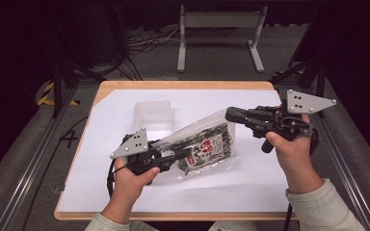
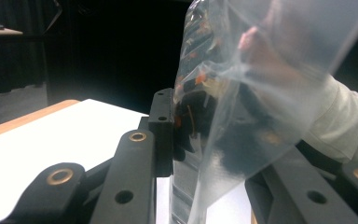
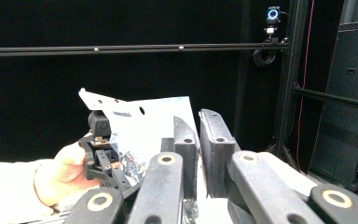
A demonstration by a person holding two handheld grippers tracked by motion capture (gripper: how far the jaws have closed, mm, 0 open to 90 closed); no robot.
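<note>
High view | clear snack bag [image 1: 203, 149] held up over the tabletop's [image 1: 111, 89] middle | left gripper [image 1: 185, 155] clamped onto its lower end | right gripper [image 1: 230, 114] pinched on top corner, jaws nearly closed

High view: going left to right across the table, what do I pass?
Left gripper → snack bag → right gripper, with the person's right hand holding it. The clear plastic container sits farther back, above the left gripper, so I leave it out.
</note>
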